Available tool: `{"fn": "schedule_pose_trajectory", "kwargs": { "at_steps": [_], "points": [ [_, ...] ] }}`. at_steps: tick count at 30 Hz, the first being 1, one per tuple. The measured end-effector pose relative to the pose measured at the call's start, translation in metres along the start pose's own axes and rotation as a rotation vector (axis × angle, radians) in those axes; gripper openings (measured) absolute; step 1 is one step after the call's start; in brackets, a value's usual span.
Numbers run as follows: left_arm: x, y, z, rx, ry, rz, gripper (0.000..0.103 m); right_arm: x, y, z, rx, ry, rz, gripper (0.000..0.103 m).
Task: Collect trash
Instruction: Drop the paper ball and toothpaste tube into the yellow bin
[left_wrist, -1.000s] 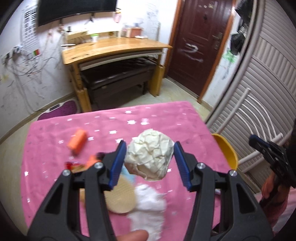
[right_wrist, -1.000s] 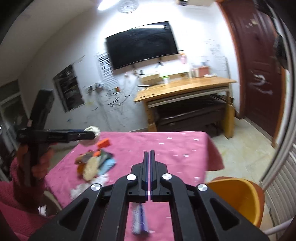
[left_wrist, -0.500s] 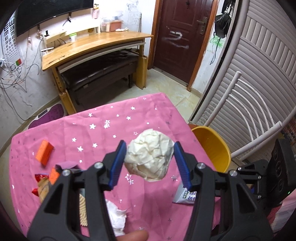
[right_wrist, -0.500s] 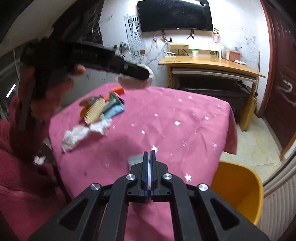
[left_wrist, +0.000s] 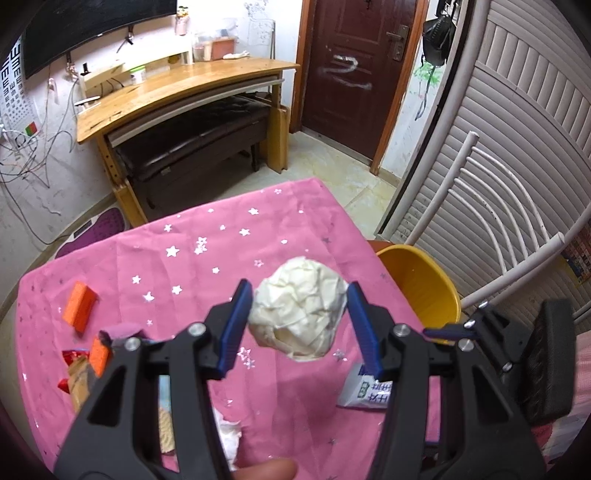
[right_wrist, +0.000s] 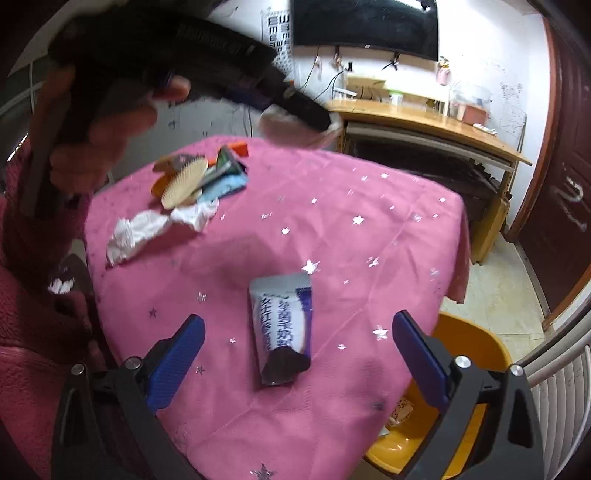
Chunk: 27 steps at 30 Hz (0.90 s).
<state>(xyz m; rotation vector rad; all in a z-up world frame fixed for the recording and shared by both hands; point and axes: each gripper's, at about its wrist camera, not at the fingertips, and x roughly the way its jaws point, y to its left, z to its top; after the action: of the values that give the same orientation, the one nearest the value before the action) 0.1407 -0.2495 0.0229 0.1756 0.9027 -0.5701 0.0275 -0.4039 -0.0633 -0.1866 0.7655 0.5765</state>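
My left gripper (left_wrist: 299, 325) is shut on a crumpled cream paper ball (left_wrist: 299, 314) and holds it above the pink starred tablecloth (left_wrist: 221, 258), left of the yellow bin (left_wrist: 421, 284). My right gripper (right_wrist: 297, 354) is open, its jaws wide apart over a white and blue milk carton (right_wrist: 280, 325) lying on the cloth near the table edge. The carton also shows in the left wrist view (left_wrist: 365, 395). The left gripper with the ball appears blurred in the right wrist view (right_wrist: 295, 122).
A heap of trash lies at the far left of the table: white tissue (right_wrist: 155, 229), a round woven fan (right_wrist: 184, 181), blue packet (right_wrist: 225, 184), orange box (left_wrist: 79, 304). The yellow bin (right_wrist: 454, 398) stands beside the table. A white chair (left_wrist: 491, 236) and wooden desk (left_wrist: 177, 88) stand beyond.
My right gripper has opened from shut and moved down over the milk carton. My left gripper has carried the paper ball rightward, toward the yellow bin.
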Motion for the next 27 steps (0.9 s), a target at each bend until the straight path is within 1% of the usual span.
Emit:
{"fn": "schedule_pose_trajectory", "kwargs": {
  "at_steps": [1, 2, 3, 4, 5, 8, 10, 13, 15, 16, 20, 21, 22, 23, 25, 26, 27],
  "points": [
    [0.002, -0.003, 0.003, 0.006, 0.003, -0.004, 0.051, 0.006, 0.003, 0.0, -0.013, 0.017, -0.008, 0.069],
    [0.003, -0.008, 0.005, 0.013, 0.005, -0.007, 0.051, 0.014, 0.004, -0.001, -0.027, 0.042, -0.026, 0.051],
    [0.005, -0.012, 0.009, 0.021, 0.008, -0.011, 0.051, 0.017, 0.004, -0.001, -0.029, 0.046, -0.029, 0.044],
    [0.009, -0.019, 0.014, 0.026, 0.012, -0.015, 0.051, 0.017, 0.003, -0.001, -0.028, 0.032, -0.015, 0.034],
    [0.012, -0.024, 0.019, 0.029, 0.018, -0.02, 0.051, 0.017, 0.004, -0.002, -0.043, 0.023, -0.015, 0.031],
    [0.025, -0.039, 0.034, 0.03, 0.036, -0.033, 0.051, 0.012, -0.002, -0.006, -0.044, -0.009, 0.006, 0.029],
    [0.035, -0.05, 0.041, 0.035, 0.049, -0.035, 0.051, 0.003, -0.017, -0.01, -0.005, -0.031, -0.012, 0.029],
    [0.054, -0.067, 0.049, 0.049, 0.075, -0.04, 0.051, -0.016, -0.057, -0.021, 0.119, -0.088, -0.061, 0.029],
    [0.07, -0.08, 0.052, 0.061, 0.101, -0.046, 0.051, -0.029, -0.089, -0.034, 0.236, -0.124, -0.103, 0.029],
    [0.078, -0.087, 0.052, 0.066, 0.115, -0.051, 0.051, -0.031, -0.103, -0.041, 0.283, -0.126, -0.128, 0.029],
    [0.111, -0.112, 0.052, 0.085, 0.178, -0.081, 0.051, -0.031, -0.14, -0.063, 0.418, -0.113, -0.173, 0.029],
    [0.118, -0.116, 0.052, 0.089, 0.192, -0.092, 0.054, -0.029, -0.147, -0.069, 0.444, -0.101, -0.183, 0.029],
    [0.126, -0.121, 0.052, 0.092, 0.212, -0.11, 0.064, -0.029, -0.15, -0.073, 0.458, -0.089, -0.195, 0.03],
    [0.131, -0.124, 0.052, 0.092, 0.222, -0.116, 0.066, -0.026, -0.157, -0.079, 0.48, -0.075, -0.209, 0.03],
    [0.141, -0.134, 0.052, 0.099, 0.236, -0.121, 0.069, -0.024, -0.161, -0.085, 0.494, -0.065, -0.207, 0.032],
    [0.143, -0.136, 0.053, 0.1, 0.241, -0.119, 0.074, -0.021, -0.163, -0.087, 0.5, -0.053, -0.209, 0.034],
    [0.144, -0.138, 0.053, 0.097, 0.241, -0.115, 0.079, -0.018, -0.164, -0.088, 0.503, -0.039, -0.218, 0.043]
  ]
}}
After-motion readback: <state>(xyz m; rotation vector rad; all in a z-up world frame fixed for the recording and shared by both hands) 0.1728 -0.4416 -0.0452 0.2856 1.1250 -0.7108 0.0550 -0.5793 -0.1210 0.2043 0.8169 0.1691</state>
